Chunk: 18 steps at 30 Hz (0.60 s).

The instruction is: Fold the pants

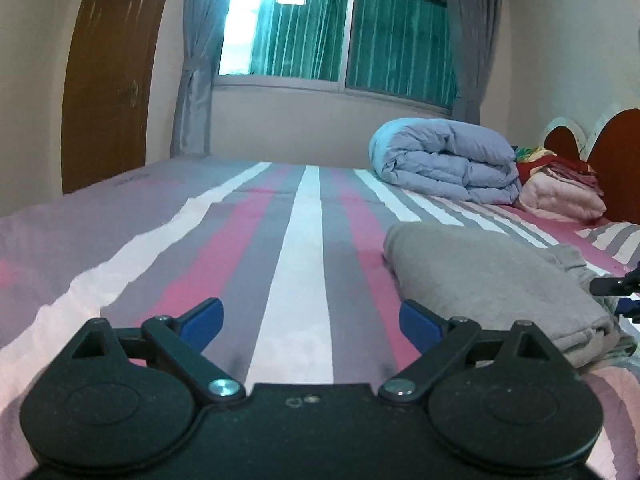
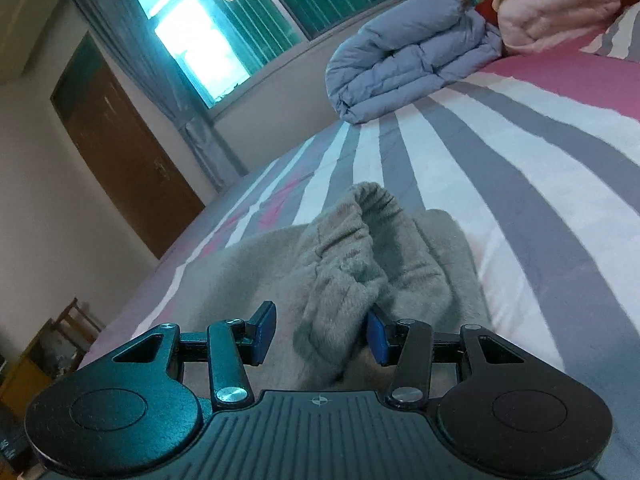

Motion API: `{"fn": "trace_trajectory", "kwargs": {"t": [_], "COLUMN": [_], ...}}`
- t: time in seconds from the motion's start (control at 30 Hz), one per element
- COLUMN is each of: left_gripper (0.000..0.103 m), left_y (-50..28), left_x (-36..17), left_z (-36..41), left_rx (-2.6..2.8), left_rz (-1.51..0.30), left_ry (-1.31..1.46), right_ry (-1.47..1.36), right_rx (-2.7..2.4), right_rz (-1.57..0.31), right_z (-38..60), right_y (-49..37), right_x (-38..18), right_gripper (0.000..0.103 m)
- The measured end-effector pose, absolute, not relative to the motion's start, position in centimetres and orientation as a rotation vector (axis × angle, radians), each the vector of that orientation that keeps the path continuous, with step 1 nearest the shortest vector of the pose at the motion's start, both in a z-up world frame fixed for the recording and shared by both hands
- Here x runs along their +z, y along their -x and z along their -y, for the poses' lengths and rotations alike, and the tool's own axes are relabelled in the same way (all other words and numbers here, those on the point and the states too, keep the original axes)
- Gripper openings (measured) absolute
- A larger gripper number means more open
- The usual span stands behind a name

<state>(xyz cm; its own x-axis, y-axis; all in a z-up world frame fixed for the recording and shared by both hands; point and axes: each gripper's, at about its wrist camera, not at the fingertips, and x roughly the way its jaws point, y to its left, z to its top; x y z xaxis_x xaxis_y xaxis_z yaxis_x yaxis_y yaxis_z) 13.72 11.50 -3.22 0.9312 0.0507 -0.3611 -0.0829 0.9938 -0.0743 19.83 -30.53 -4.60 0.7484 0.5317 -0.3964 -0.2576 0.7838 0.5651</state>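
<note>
The grey fleece pants (image 1: 492, 280) lie folded in a thick stack on the striped bed (image 1: 296, 248). My left gripper (image 1: 310, 326) is open and empty, low over the sheet, just left of the pants' near edge. In the right wrist view the pants (image 2: 352, 256) fill the middle, with the gathered waistband bunched up. My right gripper (image 2: 322, 336) is open, its blue pads (image 2: 378, 340) on either side of a raised fold of the fabric, not pinching it. The right gripper's tip also shows at the left wrist view's right edge (image 1: 618, 288).
A folded blue-grey duvet (image 1: 448, 160) lies at the far side of the bed, with pink and red folded bedding (image 1: 560, 192) by the headboard (image 1: 616, 152). A window with curtains (image 1: 336, 28) and a brown door (image 1: 108, 80) stand beyond.
</note>
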Motion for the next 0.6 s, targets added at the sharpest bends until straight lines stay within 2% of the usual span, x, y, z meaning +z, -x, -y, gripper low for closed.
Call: {"fn": "trace_trajectory", "kwargs": {"t": [0.03,0.07,0.1,0.23,0.27,0.37,0.43,0.47,0.5,0.57,0.6], "left_gripper": [0.088,0.088,0.088,0.088,0.088,0.088,0.088,0.088,0.088,0.088,0.089], "left_y": [-14.0,-14.4,-14.3,-14.0,-14.2,-14.4,-14.4,-14.5,-14.5,-14.4,-14.4], "left_x": [-3.3,-3.2,-3.2,-3.4,-3.5,-3.5,-3.5,-3.5,-3.6,-3.6,-3.6], "left_z": [-11.8,-11.7,-11.7,-11.9,-11.9,-12.1,-12.3,-12.3,-12.4,-12.5,-12.5], "left_rx": [0.063,0.060,0.058,0.065,0.070,0.091,0.095,0.097,0.098,0.101,0.101], "left_rz": [-0.374,-0.378,-0.380,-0.398,-0.401,-0.399,-0.396,-0.397,-0.400,-0.400,-0.399], "left_ry": [0.086,0.078,0.067,0.060,0.063,0.091,0.107,0.109,0.110,0.113,0.115], "right_ry": [-0.499,-0.488,-0.469,-0.514,-0.526,-0.565,-0.589,-0.603,-0.617,-0.666,-0.714], "right_rx": [0.449,0.441,0.422,0.387,0.367,0.306,0.321,0.327,0.322,0.301,0.306], "right_rz": [-0.581,-0.586,-0.592,-0.399,-0.404,-0.578,-0.532,-0.508,-0.490,-0.475,-0.485], "right_z": [30.2,29.7,29.4,31.2,31.7,32.5,33.1,33.4,33.8,34.9,35.6], "right_y": [-20.2,-20.1,-20.2,-17.8,-17.8,-19.7,-19.2,-18.6,-18.1,-17.1,-16.7], "right_x": [-4.9,-5.2,-5.3,-3.2,-3.4,-6.3,-5.8,-5.4,-5.2,-5.2,-5.5], "right_gripper": [0.048,0.031,0.019,0.017,0.017,0.018,0.023,0.033,0.038,0.059,0.060]}}
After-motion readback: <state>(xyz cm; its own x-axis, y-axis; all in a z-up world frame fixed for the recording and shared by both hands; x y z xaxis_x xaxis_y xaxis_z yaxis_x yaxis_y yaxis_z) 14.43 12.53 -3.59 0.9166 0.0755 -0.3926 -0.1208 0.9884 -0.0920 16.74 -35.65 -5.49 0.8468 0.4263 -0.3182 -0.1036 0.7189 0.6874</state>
